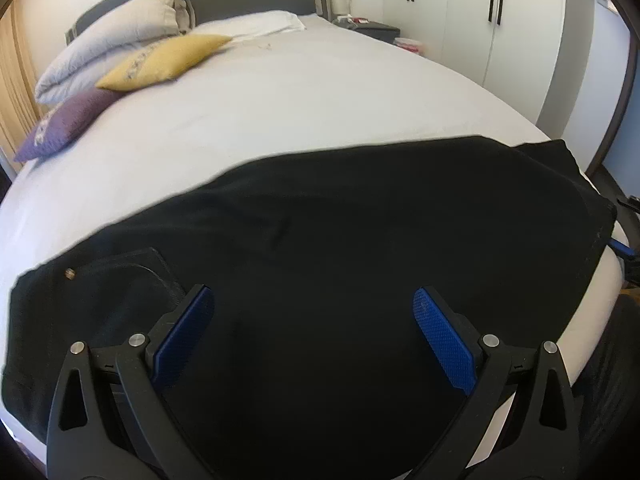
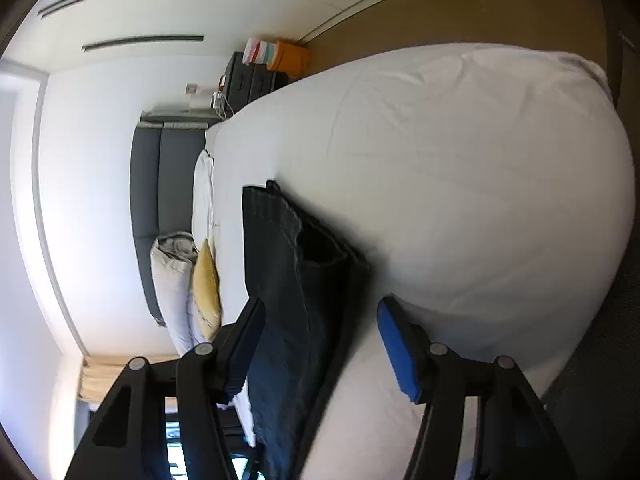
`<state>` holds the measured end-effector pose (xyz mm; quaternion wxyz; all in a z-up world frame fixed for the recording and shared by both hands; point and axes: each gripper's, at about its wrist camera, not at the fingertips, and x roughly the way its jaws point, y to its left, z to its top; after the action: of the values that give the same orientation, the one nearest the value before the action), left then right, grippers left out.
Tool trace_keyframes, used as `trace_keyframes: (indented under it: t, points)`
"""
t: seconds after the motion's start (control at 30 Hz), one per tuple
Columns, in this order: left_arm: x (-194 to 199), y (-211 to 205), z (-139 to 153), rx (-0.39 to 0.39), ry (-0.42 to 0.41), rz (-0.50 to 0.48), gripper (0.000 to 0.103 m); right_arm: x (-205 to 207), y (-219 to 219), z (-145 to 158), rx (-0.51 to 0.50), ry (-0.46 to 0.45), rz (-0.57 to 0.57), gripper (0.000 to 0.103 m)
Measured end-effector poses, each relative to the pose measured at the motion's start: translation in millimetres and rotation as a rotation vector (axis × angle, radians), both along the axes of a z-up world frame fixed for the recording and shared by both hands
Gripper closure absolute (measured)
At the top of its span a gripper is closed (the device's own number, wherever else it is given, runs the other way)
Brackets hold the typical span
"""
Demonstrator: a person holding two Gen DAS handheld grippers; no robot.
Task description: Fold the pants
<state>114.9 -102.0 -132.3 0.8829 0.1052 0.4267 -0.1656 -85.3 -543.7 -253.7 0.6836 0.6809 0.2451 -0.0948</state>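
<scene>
Your left gripper hangs spread wide above the black pants, gripping nothing. Your right gripper also gapes empty beside their stacked hems. They lie flat, doubled lengthwise, across the white bed.

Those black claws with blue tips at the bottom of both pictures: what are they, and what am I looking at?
They are two hand-held grippers; a person holds one in each hand. Each carries a wide-angle camera looking along its fingers. One picture comes from the left gripper, the other, turned sideways, from the right gripper. Both are open and hold nothing. Black pants lie across a white bed, with pillows near the headboard. The task is to fold the pants.
</scene>
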Motion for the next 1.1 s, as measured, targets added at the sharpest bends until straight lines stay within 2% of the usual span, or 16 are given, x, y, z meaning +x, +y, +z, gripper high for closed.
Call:
trace_keyframes:
  t: [0.1,0.13,0.23,0.33,0.5,0.63,0.67,0.7,0.73,0.77,0.8,0.83,0.9,1.03,1.1]
  points:
    - [-8.0,-12.8,-6.7,-0.012,0.018,-0.003,0.001,9.6,1.0,-2.7,-0.003,-0.014,-0.020,0.041]
    - [5.0,-9.6,-10.1,-0.015,0.021,-0.003,0.001,11.2,2.5,-1.4,-0.008,-0.014,-0.024,0.041]
    - [10.9,-6.2,-13.4,-0.016,0.031,-0.002,0.001,17.8,7.5,4.8,-0.016,-0.020,-0.027,0.041]
    - [-2.1,-10.4,-16.5,-0.026,0.044,0.004,0.001,24.5,11.5,4.7,0.006,-0.041,-0.043,0.041]
    - [-6.1,-5.5,-25.1,-0.032,0.067,0.012,0.001,13.1,10.7,-5.6,0.114,-0.109,-0.123,0.041]
    - [-8.8,-2.8,-28.1,-0.034,0.072,0.018,0.001,19.7,11.0,-4.1,0.092,-0.139,-0.108,0.042]
    - [-9.5,-2.9,-28.5,-0.036,0.071,0.018,0.001,24.1,11.4,-0.8,0.045,-0.139,-0.074,0.045]
    - [-9.6,-2.5,-28.9,-0.035,0.072,0.017,0.001,30.3,12.0,2.4,-0.011,-0.120,-0.044,0.054]
    - [-10.0,-3.1,-29.0,-0.035,0.072,0.016,0.001,35.7,13.2,7.1,-0.108,-0.078,-0.001,0.061]
    - [-10.3,-2.2,-28.8,-0.036,0.073,0.016,0.001,39.3,15.2,6.2,-0.173,-0.030,0.023,0.076]
    - [-10.1,-2.2,-28.5,-0.038,0.073,0.017,0.001,36.0,14.2,0.3,-0.148,-0.019,0.003,0.087]
    - [-10.7,-2.6,-28.4,-0.039,0.073,0.017,0.001,31.6,11.4,-8.3,-0.085,-0.034,-0.032,0.090]
    - [-10.6,-2.9,-28.2,-0.036,0.073,0.018,0.001,29.3,7.2,-14.8,-0.029,-0.049,-0.045,0.095]
    - [-10.1,-7.4,-27.0,-0.041,0.078,0.017,0.001,31.8,4.4,-16.2,0.037,-0.084,-0.053,0.095]
    - [-8.0,-10.3,-25.3,-0.048,0.083,0.007,0.001,33.6,3.6,-14.0,0.037,-0.094,-0.047,0.094]
